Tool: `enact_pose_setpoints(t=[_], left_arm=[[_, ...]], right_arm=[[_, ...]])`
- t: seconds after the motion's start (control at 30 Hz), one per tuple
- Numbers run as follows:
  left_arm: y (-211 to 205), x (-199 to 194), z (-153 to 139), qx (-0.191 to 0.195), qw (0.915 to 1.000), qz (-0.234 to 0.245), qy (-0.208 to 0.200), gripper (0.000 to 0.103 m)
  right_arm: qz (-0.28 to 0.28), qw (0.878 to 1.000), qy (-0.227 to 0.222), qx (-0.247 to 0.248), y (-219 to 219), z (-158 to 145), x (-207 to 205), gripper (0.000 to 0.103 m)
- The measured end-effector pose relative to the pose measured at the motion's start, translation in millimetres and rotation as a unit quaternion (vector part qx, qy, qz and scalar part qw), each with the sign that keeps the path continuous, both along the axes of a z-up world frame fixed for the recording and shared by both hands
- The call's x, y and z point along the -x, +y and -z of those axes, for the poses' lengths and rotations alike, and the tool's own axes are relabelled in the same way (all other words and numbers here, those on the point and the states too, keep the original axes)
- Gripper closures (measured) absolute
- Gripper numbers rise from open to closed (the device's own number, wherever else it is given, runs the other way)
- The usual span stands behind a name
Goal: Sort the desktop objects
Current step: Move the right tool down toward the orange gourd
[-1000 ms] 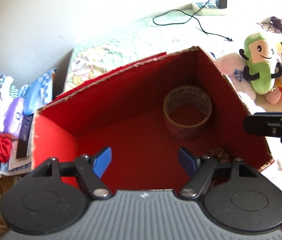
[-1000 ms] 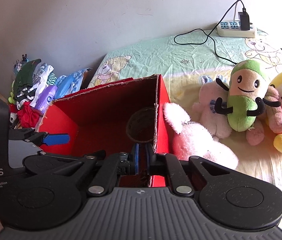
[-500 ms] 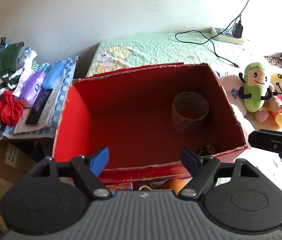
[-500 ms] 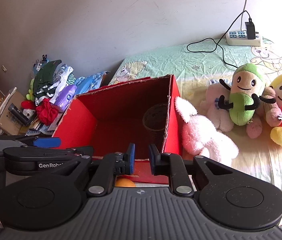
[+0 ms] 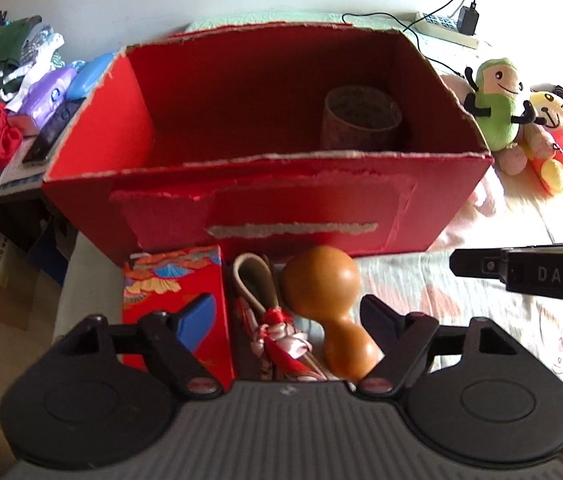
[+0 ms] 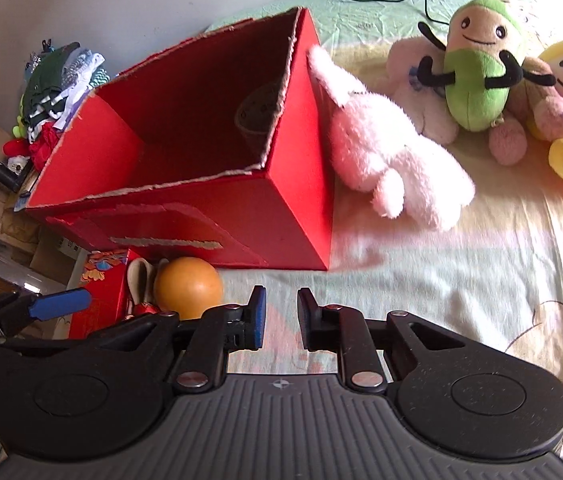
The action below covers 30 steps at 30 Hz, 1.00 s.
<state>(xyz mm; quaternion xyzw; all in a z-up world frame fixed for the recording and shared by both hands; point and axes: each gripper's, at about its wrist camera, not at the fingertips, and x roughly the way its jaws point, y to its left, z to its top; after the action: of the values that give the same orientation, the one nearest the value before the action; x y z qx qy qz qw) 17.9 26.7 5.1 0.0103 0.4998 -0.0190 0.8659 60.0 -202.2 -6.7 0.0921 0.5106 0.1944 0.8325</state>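
Red box [image 5: 265, 200] on patterned bedsheet [image 6: 461, 280] by grey wall [image 6: 121, 4]; left tool [image 5: 287, 314] wide open, right tool [image 6: 280, 316] slightly parted, both empty

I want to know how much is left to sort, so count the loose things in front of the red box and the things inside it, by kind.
In front of the red box:
Small red carton: 1
Gourd: 1
Tasselled item: 1
Inside, as far as the views show:
Round holder: 1
Total: 4
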Motion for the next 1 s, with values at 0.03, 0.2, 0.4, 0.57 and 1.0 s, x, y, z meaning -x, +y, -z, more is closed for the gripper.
enact_pose_setpoints(t=[0.03, 0.2, 0.4, 0.57, 1.0], left_arm=[[-1, 2, 3, 0.008, 1.0, 0.003, 0.002, 0.025], [-9, 9, 12, 0.045, 0.9987, 0.024, -0.005, 0.031], [-23, 9, 22, 0.072, 0.9958, 0.057, -0.004, 0.031], [-25, 4, 37, 0.101, 0.9928, 0.06, 0.019, 0.033], [-12, -9, 53, 0.117, 0.991, 0.046, 0.047, 0.033]], right_arm=[[-0.001, 1.0, 0.006, 0.0, 0, 3, 0, 0.084], [-0.011, 1.0, 0.019, -0.002, 3, 13, -4, 0.084], [-0.027, 0.999, 0.033, -0.028, 1, 18, -13, 0.084], [-0.045, 0.996, 0.042, -0.059, -3, 23, -20, 0.084], [-0.124, 0.975, 0.103, -0.155, 18, 44, -30, 0.084]])
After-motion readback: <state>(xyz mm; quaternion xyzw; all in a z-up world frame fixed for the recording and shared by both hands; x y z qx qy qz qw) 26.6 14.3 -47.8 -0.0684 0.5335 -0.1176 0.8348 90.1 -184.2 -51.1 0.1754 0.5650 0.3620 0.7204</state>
